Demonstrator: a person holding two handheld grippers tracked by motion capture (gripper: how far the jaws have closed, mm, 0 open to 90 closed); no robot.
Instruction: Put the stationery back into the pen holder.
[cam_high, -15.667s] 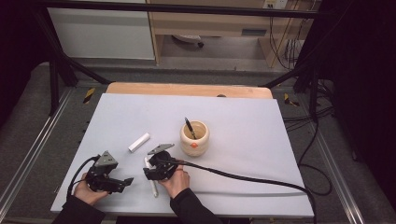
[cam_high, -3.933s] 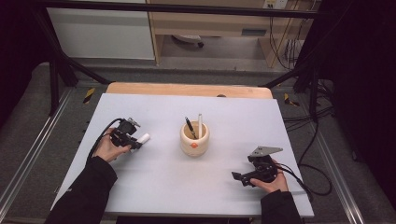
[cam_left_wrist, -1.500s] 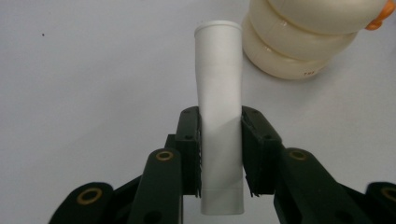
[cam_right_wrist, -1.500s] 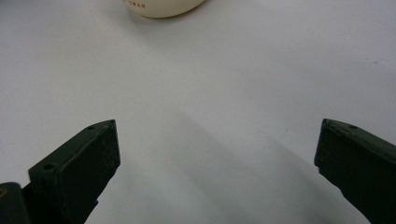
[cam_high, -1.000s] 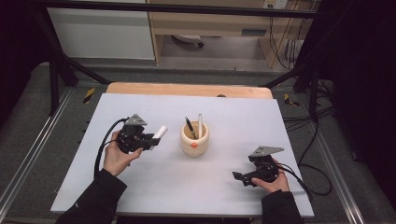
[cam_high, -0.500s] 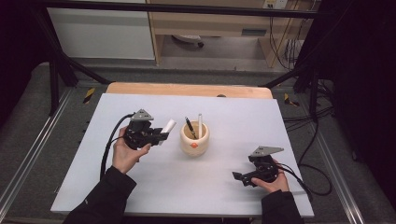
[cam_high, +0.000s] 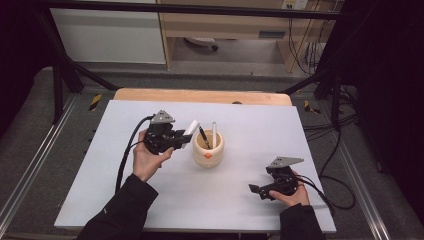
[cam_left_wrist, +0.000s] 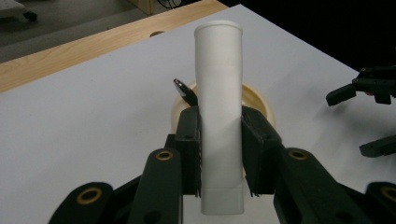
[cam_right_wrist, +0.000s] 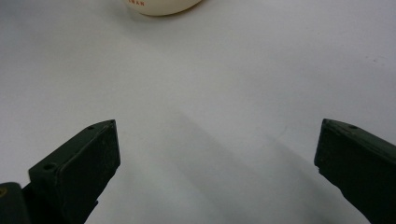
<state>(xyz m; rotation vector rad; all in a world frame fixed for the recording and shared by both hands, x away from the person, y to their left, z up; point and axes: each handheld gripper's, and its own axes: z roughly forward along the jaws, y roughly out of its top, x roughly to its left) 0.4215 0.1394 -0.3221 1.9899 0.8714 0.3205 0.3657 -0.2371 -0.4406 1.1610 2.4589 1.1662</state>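
- Left gripper is clamping a white tube between its jaws, just beside the cream cup.
- Right gripper is resting wide apart, the white table lying ahead of it.

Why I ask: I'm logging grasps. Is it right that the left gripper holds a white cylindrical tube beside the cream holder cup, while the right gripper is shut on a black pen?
Not quite. The right gripper holds nothing: the right gripper view shows its jaws wide apart over the bare white table. The rest stands: the left gripper is shut on the white cylindrical tube beside the cream holder cup.
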